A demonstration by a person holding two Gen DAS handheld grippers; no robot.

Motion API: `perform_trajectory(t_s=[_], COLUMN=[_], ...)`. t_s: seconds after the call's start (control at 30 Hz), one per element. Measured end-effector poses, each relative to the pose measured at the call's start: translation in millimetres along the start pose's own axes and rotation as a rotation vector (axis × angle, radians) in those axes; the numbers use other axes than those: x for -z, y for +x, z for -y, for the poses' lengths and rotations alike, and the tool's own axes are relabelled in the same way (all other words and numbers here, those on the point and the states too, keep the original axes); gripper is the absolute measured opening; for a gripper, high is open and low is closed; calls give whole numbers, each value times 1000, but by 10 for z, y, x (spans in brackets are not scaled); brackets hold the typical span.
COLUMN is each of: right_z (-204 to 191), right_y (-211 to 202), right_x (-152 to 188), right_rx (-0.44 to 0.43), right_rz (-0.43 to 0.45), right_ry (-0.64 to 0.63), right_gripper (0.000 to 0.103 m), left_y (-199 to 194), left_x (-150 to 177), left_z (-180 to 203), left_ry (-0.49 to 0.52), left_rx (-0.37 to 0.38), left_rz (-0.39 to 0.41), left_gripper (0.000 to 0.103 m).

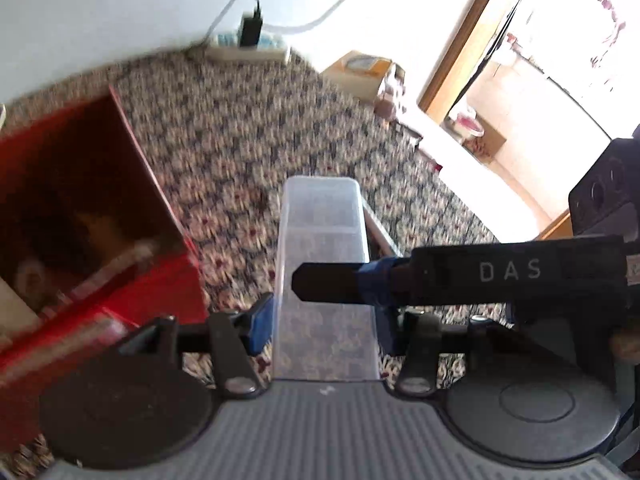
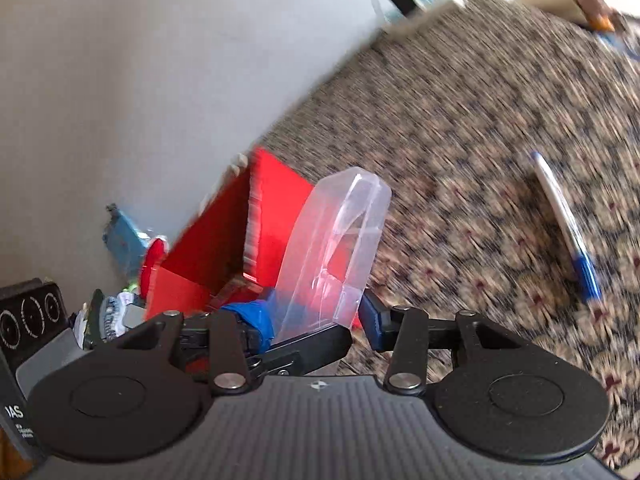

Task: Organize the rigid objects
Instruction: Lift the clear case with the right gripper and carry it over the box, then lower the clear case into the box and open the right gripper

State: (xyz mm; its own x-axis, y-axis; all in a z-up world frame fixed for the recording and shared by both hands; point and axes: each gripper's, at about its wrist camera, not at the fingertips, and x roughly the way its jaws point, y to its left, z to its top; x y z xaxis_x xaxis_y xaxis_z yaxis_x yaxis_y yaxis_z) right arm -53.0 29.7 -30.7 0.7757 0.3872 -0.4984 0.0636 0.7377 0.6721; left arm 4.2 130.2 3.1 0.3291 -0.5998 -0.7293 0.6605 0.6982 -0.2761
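Both tongs pinch one clear plastic container [image 1: 324,240]: the left gripper [image 1: 324,320] at its base, the right gripper [image 2: 316,320] crossing it. It looks light, stiff and slick, best held by its flat sides, with the red box [image 1: 96,216] just left.

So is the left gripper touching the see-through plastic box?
Touching. In the left wrist view, the left gripper has its blue-taped fingers pressed against both sides of the clear plastic box, holding it above the carpet.
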Motion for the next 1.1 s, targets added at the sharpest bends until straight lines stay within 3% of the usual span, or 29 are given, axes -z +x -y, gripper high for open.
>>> perform_trajectory(t_s=[0.23,0.47,0.73,1.1], right_z=[-329,-691,-962,-954], right_y=[165,615,1242,1816], right_x=[-416,-626,-691,-708], right_rx=[-76,-101,-68,-26], right_rz=[19,-79,-288,-551], right_ry=[-148,-308,-402,-408], right_gripper=[27,27,26,26], left_y=[-535,-786,-744,-491], left_x=[-228,-339,-345,-242], left_z=[-157,-515,-1011,-1544], left_ry=[23,6,-50,-223], left_rx=[-54,-161,-281,-270], left_rz=[137,176,115,-16], left_gripper=[49,49,48,50])
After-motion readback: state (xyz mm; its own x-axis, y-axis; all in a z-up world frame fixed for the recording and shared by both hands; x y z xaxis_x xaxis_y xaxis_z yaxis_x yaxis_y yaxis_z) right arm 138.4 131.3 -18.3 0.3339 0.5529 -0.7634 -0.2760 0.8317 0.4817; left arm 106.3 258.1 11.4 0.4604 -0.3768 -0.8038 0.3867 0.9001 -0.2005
